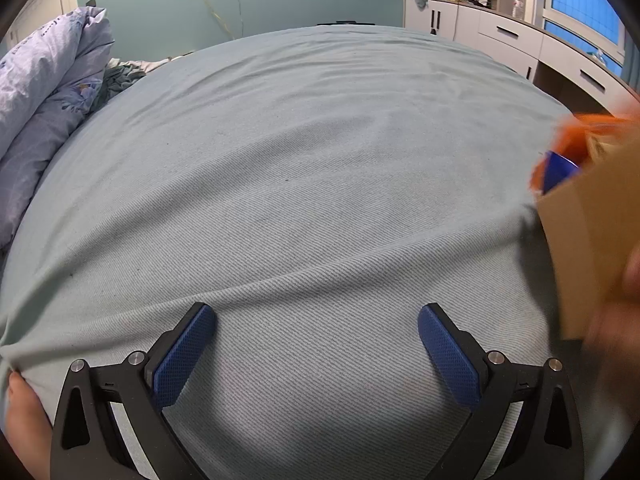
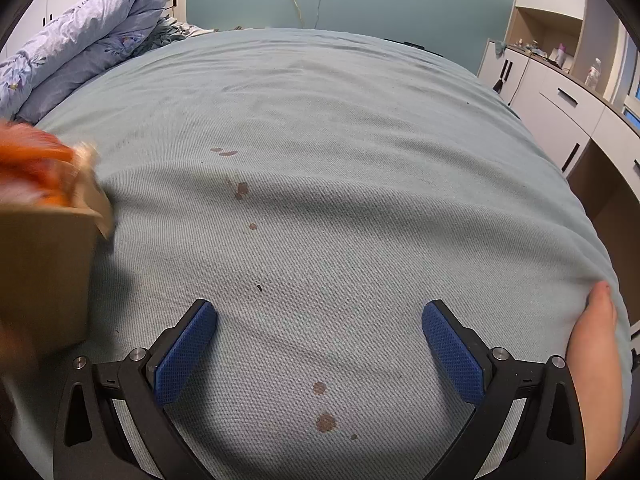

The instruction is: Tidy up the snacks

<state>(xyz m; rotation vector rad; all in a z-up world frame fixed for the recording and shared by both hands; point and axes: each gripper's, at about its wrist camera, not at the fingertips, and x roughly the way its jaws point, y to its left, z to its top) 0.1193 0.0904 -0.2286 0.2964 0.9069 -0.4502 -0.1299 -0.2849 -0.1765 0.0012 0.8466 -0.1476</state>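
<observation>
A brown cardboard box (image 1: 592, 240) shows blurred at the right edge of the left wrist view, with orange and blue snack packets (image 1: 560, 160) sticking out of its top. The same cardboard box (image 2: 44, 272) sits at the left edge of the right wrist view, orange packets (image 2: 32, 164) above it. A blurred hand (image 1: 624, 320) is on the box. My left gripper (image 1: 316, 316) is open over the bare sheet, well left of the box. My right gripper (image 2: 320, 314) is open too, right of the box, with nothing between its fingers.
A pale blue-grey bedsheet (image 2: 320, 128) with several brown stains (image 2: 242, 189) covers the bed. A lilac duvet (image 1: 44, 80) is heaped at the far left. White cabinets and drawers (image 2: 560, 100) line the right side. A hand (image 2: 596, 340) rests at the sheet's right edge.
</observation>
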